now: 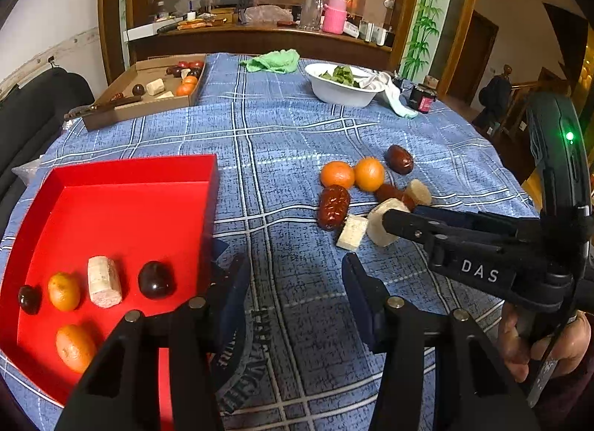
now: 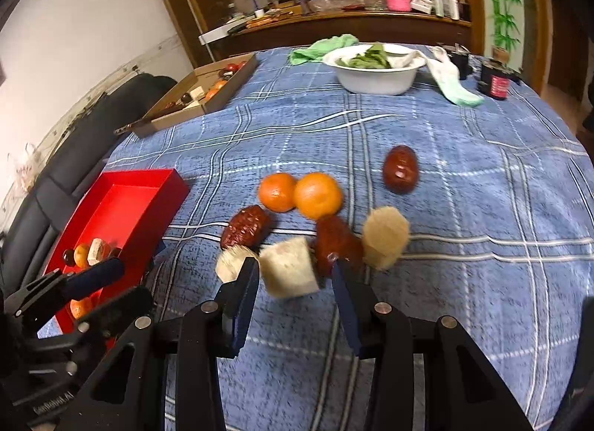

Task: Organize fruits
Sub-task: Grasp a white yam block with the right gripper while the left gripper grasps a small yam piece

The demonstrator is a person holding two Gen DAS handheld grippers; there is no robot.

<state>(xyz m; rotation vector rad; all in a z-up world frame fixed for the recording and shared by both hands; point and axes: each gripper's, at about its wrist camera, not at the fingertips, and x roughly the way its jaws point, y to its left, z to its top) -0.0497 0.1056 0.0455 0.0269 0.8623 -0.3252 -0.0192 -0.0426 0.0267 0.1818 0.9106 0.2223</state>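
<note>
Your right tool was at the loose pile on the blue plaid-clothed table, its jaws part open with the pale, cut block of fruit between them. Whether the pads already pressed on it I could not tell (that view is blurred). Your left tool hung empty and part open over bare cloth, just beside the shallow red cardboard tray, which already held several sorted pieces. Two round orange tangerines, wrinkled dark red dates and other pale chunks lay close around the block, some touching it. I judged this the pick-up step. Next you would need to grip firmly on the block alone, lift it clear of the date beside it, then carry it left to the tray.
</note>
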